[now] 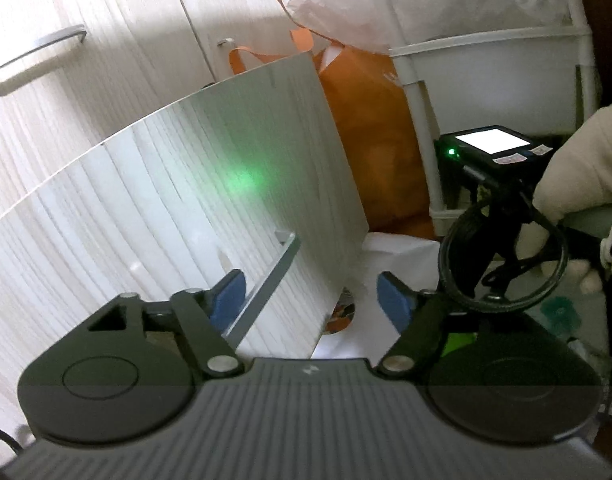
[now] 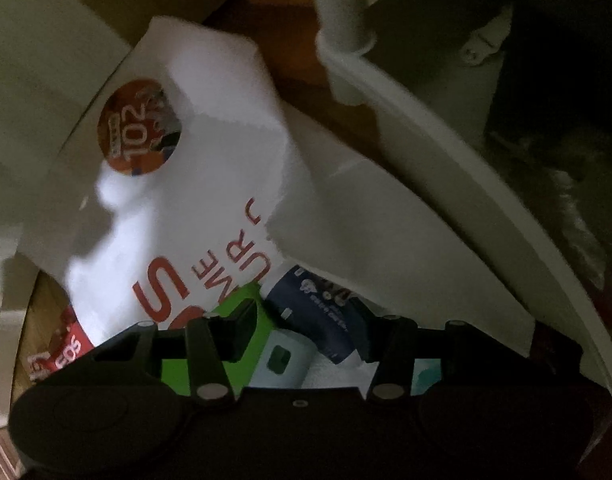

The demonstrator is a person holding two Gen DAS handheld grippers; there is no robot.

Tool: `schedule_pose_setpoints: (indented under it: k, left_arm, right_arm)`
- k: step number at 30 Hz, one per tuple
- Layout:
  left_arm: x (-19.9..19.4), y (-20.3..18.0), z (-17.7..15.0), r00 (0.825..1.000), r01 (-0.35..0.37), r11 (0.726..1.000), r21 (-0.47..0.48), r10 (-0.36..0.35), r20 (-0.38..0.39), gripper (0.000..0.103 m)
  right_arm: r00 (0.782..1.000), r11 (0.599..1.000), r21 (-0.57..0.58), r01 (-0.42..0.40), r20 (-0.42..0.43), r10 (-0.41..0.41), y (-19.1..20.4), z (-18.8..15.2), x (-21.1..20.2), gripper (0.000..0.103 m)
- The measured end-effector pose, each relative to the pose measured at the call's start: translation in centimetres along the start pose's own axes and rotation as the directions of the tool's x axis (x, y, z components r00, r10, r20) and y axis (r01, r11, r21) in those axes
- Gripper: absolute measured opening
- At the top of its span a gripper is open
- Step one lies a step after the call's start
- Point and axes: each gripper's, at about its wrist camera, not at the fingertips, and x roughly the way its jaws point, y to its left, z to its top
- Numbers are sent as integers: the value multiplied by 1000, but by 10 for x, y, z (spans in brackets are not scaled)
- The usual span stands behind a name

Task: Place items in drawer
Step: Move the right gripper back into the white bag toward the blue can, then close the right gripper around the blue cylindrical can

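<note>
A pale wood drawer front (image 1: 186,200) stands pulled out, and its metal handle (image 1: 266,284) runs between the blue pads of my left gripper (image 1: 310,298). That gripper is open, with the bar close to its left pad (image 1: 228,294). My right gripper (image 2: 304,334) points down into a white paper bag (image 2: 210,200) with red lettering. Between its black fingers lie a white item with a teal square (image 2: 282,356) and a blue-labelled pack (image 2: 314,312), beside a green box (image 2: 236,300). The dark, blurred view hides whether the pads press on anything. A gloved hand (image 1: 586,168) holds the right gripper's body (image 1: 494,152).
An orange bag (image 1: 370,128) stands behind the drawer front. A white plastic rack (image 1: 486,72) rises to its right, and its frame (image 2: 426,140) curves close past the paper bag. Another cabinet front with a metal handle (image 1: 38,56) is at the upper left.
</note>
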Motion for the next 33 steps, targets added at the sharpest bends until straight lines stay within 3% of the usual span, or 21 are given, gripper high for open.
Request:
schedule_pose_setpoints:
  k: [7,10,13,15,17,18,20,25,28,33]
  left_arm:
    - [-33,8,-10,999,-3,991,-130,8,36,83]
    - [-43,7,-21,999,44,986,-162,-39,31,85]
    - [-33,5,-35,993,109,974,-200,-117,-28,89]
    - [-12,7,-45,971,192,946,-260,-222,-88,89]
    - [6,12,-60,948,249,900,-359,-302,-97,89]
    - [14,14,-67,937,270,876,-399,-335,-101,89]
    - [27,13,-78,925,278,857,-435,-361,-119,89]
    - [41,5,-90,922,289,848,-444,-371,-111,89]
    - [42,-3,-90,923,288,858,-425,-367,-116,89]
    - [40,-13,-89,919,298,866,-402,-374,-126,89]
  right_arm:
    - [1000,1000,1,-3,-13,3,-5,3,7,54]
    - [1000,1000,6,2,-21,-2,-9,3,9,54]
    - [1000,1000,7,13,-27,-13,-13,2,12,54]
    - [1000,1000,7,15,-27,-15,-13,1,13,54]
    - [999,1000,-1,23,-28,-23,-12,1,14,54]
    - [999,1000,-7,28,-29,-28,-12,1,15,54]
    - [999,999,-20,40,-29,-41,-11,2,18,55]
    - [997,995,-58,80,-19,-81,-9,4,25,56]
    - [985,979,-119,163,-34,-168,-3,3,32,47]
    - [983,980,-104,171,-44,-177,-3,4,39,47]
